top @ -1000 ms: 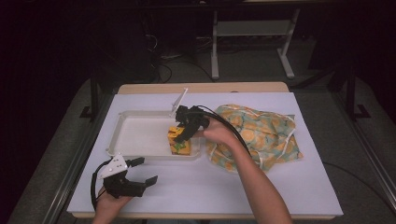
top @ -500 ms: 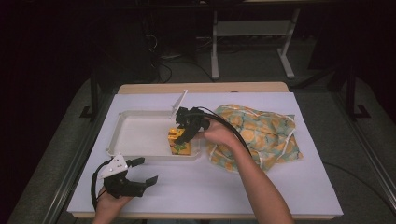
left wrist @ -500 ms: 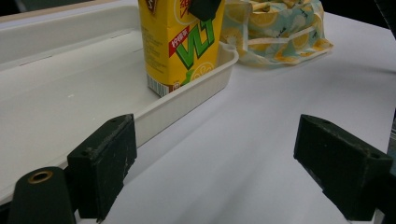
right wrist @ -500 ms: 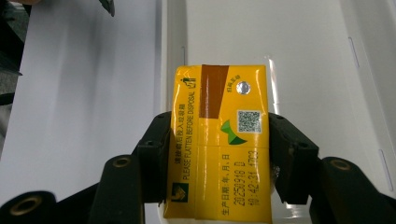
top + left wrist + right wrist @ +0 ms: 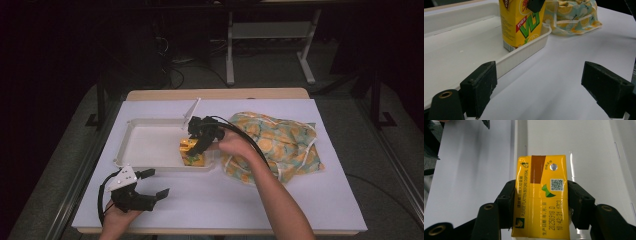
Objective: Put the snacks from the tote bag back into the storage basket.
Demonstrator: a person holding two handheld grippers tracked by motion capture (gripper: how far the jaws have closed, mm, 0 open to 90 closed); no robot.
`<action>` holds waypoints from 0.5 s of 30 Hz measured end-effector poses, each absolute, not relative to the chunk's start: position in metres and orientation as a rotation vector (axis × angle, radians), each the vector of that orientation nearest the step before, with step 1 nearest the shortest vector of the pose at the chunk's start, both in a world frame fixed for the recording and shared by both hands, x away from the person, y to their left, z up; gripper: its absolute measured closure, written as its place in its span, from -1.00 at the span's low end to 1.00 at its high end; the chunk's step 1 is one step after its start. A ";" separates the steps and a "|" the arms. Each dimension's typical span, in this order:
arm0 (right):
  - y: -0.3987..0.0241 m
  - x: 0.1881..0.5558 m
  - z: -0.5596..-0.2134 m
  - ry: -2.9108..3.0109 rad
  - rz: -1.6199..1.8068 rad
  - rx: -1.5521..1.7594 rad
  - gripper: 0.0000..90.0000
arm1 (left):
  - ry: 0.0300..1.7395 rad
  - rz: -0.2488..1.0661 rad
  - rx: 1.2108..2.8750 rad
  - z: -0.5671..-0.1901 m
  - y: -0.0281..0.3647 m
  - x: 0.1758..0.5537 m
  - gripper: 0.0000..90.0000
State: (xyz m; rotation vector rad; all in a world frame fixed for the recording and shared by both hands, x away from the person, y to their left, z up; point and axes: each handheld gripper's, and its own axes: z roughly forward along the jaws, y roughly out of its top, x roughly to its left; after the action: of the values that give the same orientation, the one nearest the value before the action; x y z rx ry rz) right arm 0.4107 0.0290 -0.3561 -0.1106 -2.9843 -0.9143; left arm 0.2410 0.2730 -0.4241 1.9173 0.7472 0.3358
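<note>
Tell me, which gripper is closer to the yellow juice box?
The right. The right gripper is clamped on the yellow juice box, which stands in the white tray. The left gripper sits open on the table, apart from the box, in front of the tray.

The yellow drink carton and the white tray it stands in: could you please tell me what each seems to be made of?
The yellow drink carton looks like coated paperboard: glossy printed faces, sharp folded edges, a foil straw seal on top. The white tray seems to be thin moulded plastic or foam, matte, with a rounded rolled rim; the pictures leave open which.
</note>
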 end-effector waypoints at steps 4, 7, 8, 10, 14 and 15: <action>0.029 0.410 -0.356 -2.983 -0.915 -0.114 0.02 | 0.748 0.335 1.916 -0.424 0.273 0.241 -0.71; 0.029 0.410 -0.356 -2.973 -0.913 -0.128 0.01 | 0.748 0.336 1.916 -0.424 0.273 0.241 -0.71; 0.028 0.410 -0.355 -2.971 -0.909 -0.142 0.00 | 0.748 0.336 1.917 -0.424 0.273 0.241 -0.71; 0.028 0.411 -0.355 -2.971 -0.909 -0.147 -0.03 | 0.747 0.337 1.918 -0.424 0.273 0.241 -0.71; 0.027 0.409 -0.354 -2.974 -0.905 -0.157 -0.09 | 0.745 0.337 1.920 -0.424 0.273 0.241 -0.71; 0.026 0.409 -0.353 -2.979 -0.906 -0.158 -0.09 | 0.744 0.338 1.921 -0.424 0.272 0.241 -0.71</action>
State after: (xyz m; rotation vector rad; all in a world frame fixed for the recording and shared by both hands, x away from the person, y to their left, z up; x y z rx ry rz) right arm 0.4089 0.0262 -0.3533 -0.1578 -2.9788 -0.9064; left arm 0.2411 0.2724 -0.4241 1.9212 0.7443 0.3379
